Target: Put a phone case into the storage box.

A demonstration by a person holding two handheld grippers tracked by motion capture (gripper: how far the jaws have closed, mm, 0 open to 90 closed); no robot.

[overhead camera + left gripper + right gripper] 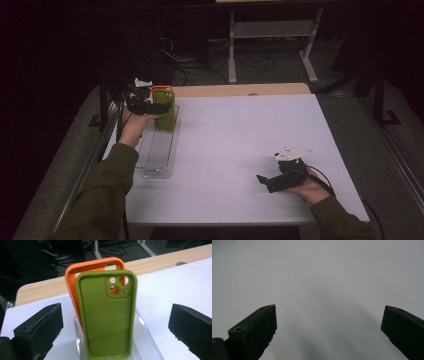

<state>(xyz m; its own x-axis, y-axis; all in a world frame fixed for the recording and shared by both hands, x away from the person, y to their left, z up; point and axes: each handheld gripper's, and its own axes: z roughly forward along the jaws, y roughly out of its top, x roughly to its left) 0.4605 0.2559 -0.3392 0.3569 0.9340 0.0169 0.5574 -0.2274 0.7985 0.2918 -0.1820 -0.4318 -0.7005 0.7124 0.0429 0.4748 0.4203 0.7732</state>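
Left gripper view looked straight at two phone cases standing upright in a clear rack (147, 340). The green case (107, 315) stood in front, and the orange case (96, 266) stood just behind it, peeking over the top. They probably stood in slots so each one could be picked out easily. The left claw (115, 326) was spread wide, with one jaw on each side of the green case and not touching it. It looked ready to grab that case or had just let it go; I cannot tell which.

From the high view, the rack (159, 150) lay along the left side of the white tabletop (235, 145), with the cases at its far end. The rest of its slots looked empty. The left claw (152, 107) hung right beside the green case (165, 117).

The right claw (267, 181) sat low near the front right of the tabletop, well apart from the rack. Its jaws were wide too and held nothing.

The orange case stood very close behind, so it could get bumped.
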